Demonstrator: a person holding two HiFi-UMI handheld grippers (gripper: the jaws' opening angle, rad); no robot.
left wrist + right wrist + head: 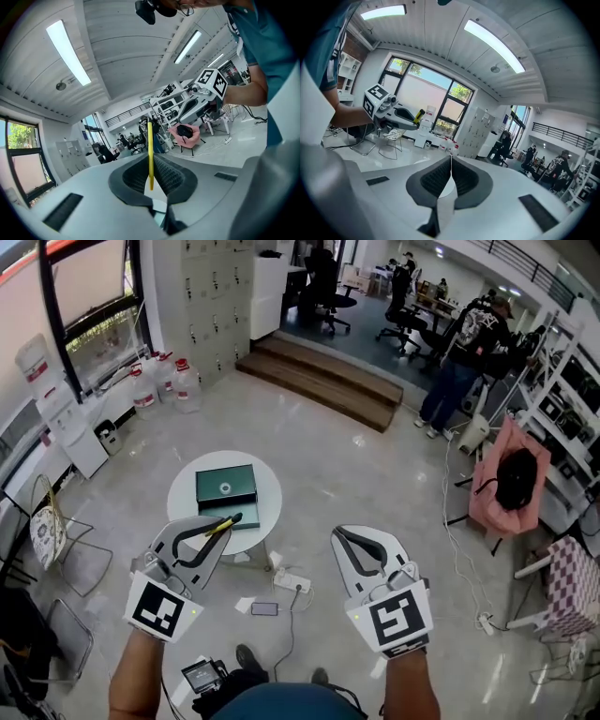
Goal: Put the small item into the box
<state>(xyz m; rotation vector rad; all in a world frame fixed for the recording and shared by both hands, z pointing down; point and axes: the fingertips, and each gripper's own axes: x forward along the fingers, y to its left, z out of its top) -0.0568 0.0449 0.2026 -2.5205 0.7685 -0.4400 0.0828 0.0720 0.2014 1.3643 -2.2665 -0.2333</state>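
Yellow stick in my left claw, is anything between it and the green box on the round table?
Nothing visible lies between them. The left claw grips the yellow stick by the table's near edge, the green box just beyond. The box's lid appears to be on, though.

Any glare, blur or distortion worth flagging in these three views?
Head view: evenly lit, sharp, lines bowed at the edges. Left gripper view: heavy fisheye, dark corners, ceiling lamp blown out, yellow pen crisp. Right gripper view: same fisheye, no blur.
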